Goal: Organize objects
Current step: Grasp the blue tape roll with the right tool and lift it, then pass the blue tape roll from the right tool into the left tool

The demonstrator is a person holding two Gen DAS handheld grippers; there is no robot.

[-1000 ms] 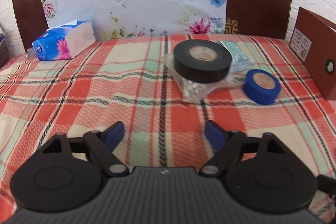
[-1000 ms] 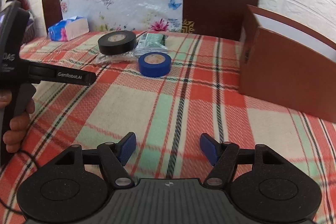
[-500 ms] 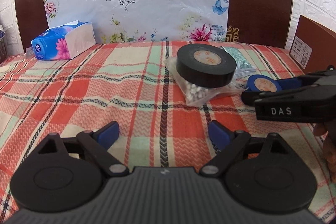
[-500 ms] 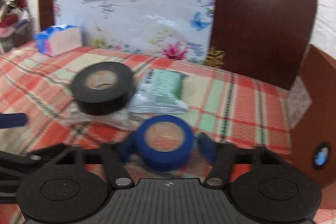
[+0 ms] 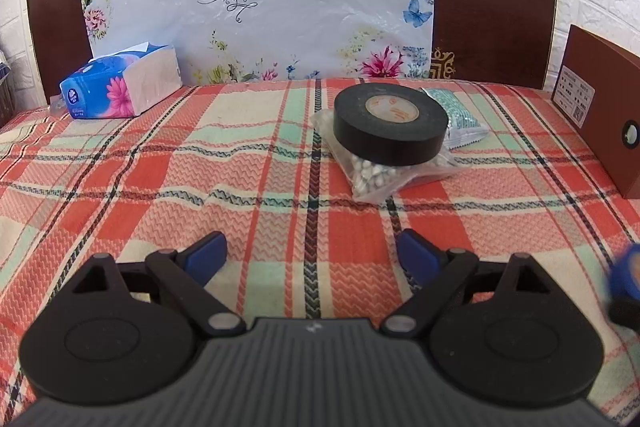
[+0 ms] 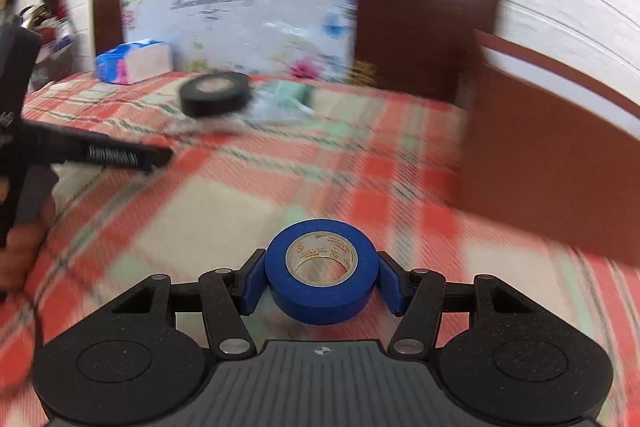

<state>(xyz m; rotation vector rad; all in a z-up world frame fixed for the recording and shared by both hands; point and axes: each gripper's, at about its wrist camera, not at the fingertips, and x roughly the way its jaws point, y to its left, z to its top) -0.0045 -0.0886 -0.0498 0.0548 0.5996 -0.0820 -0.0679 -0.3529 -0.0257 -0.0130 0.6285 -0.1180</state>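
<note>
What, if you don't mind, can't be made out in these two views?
- Box contents: right wrist view, its wall hides them; the frame edge cuts it off.
- Box label: left wrist view, print too small.
- Blue tape: left wrist view, blurred, cut off by the right edge.
- Green packet: right wrist view, motion blur.
- Bead bag: left wrist view, black tape covers most.

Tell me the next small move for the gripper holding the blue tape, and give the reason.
Probably carry the blue tape roll to the right, toward the brown box, and keep the grip. The right gripper has just closed its jaws on the roll's sides, and the roll sits clamped and lifted clear of the plaid cloth. The left gripper is open with nothing in it.
</note>
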